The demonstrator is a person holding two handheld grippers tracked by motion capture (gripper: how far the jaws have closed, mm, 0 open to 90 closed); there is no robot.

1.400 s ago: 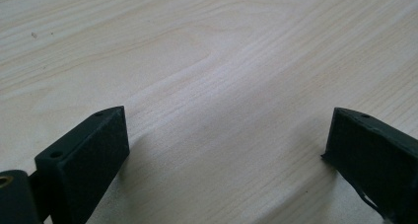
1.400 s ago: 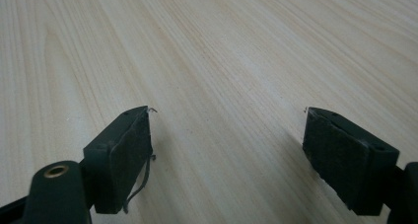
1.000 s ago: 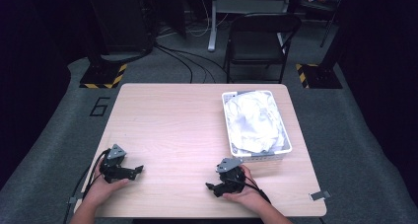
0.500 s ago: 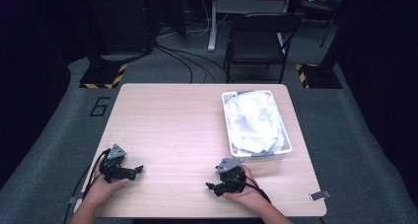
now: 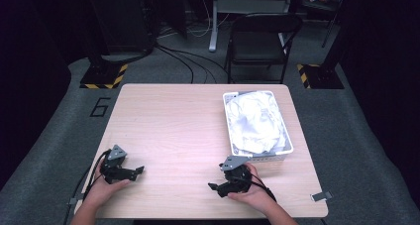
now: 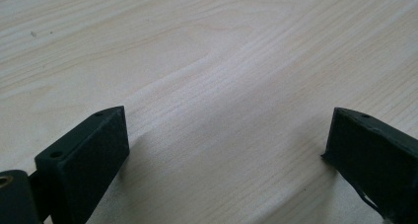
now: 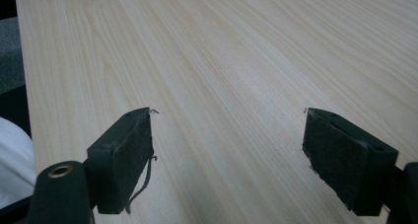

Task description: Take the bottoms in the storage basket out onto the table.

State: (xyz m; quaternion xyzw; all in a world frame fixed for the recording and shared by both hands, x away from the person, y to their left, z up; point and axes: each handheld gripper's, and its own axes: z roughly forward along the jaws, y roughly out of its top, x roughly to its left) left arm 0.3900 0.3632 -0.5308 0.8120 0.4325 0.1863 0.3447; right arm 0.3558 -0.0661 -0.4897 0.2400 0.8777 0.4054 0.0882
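A: How do the grippers stand?
B: Left gripper (image 5: 139,170) and right gripper (image 5: 213,186) both sit low over the table (image 5: 173,126), jaws apart; the right's have just widened, nothing between.
A: Nearest thing?
B: A basket (image 5: 229,131) of white cloth (image 5: 257,121), just beside the right gripper.

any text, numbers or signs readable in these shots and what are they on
"6": a large dark numeral on the grey floor left of the table, at.
Yellow-and-black hazard stripes, no words, edge two black floor plates.
Nothing readable shows on the white basket, the cloth in it, the folding chair, or the grippers.
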